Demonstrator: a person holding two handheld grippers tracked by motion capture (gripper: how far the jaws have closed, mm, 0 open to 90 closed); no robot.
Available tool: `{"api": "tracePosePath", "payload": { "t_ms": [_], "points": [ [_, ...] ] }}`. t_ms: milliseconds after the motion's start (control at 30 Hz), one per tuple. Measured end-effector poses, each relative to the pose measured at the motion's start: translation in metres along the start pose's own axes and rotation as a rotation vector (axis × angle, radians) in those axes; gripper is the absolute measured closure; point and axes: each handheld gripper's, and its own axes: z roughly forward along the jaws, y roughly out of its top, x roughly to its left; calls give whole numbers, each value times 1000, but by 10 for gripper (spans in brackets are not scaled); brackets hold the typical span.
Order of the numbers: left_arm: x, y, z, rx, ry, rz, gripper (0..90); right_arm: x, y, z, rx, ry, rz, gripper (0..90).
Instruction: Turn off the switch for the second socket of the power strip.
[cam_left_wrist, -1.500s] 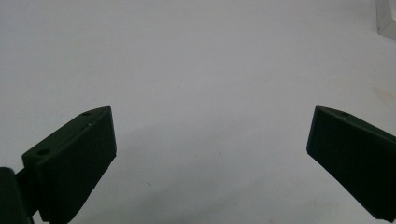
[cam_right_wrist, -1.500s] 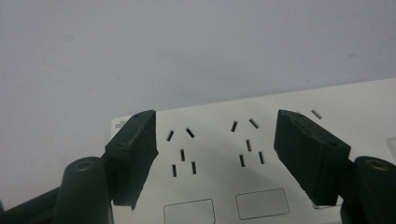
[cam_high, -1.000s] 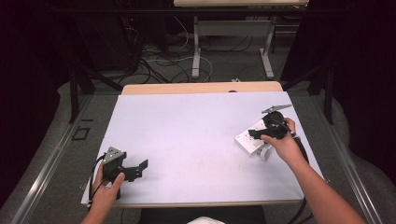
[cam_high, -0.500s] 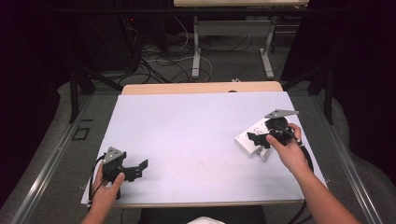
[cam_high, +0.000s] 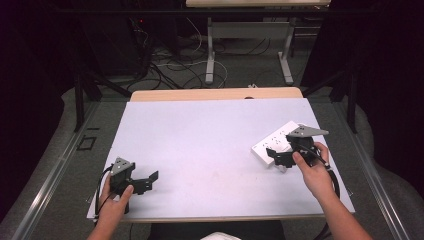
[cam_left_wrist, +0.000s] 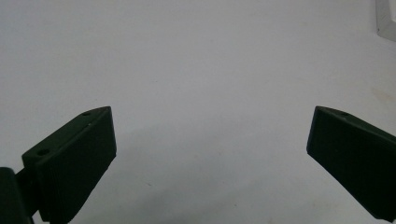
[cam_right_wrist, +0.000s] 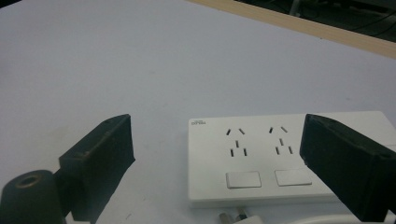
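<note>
Toward the right edge of the worktop (cam_high: 210, 140) lies a white power strip (cam_high: 272, 144), flat, sockets up, long axis running diagonally from the near centre out to the far right corner. Held right over its near end, the right gripper (cam_high: 276, 156), fingers apart and pointing left across the strip. Seen from the right gripper view, the power strip (cam_right_wrist: 280, 154) sits just ahead and between the open fingers (cam_right_wrist: 100, 158), offset toward the right one, two socket sets and two rocker switches facing up. At the bottom of that view, a white plug (cam_right_wrist: 240, 218) with metal pins showing, just beside the strip's near edge; hard to tell whether touching.

Well apart, at the near left corner, rests the left gripper (cam_high: 147, 180), fingers also spread wide, nothing between them but bare worktop surface in the left gripper view.

Clearly nearer to the strip: the right hand (cam_high: 315, 172). Likely next move, judged from this layout: a small shift right and down to straddle the strip across its short width, or to reach the plug
</note>
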Motion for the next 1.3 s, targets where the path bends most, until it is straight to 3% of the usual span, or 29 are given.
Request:
{"api": "tracePosePath", "payload": {
  "t_ms": [500, 833, 1300],
  "points": [
    [0, 0, -1, 6, -4, 3, 15, 11, -25, -8, -33, 22, -7, 95],
    [0, 0, -1, 4, -4, 2, 15, 26, -42, 4, -34, 69, -29, 103],
    [0, 1, -1, 2, -6, 10, 15, 45, -51, 16, -32, 96, -64, 109]
  ]
}}
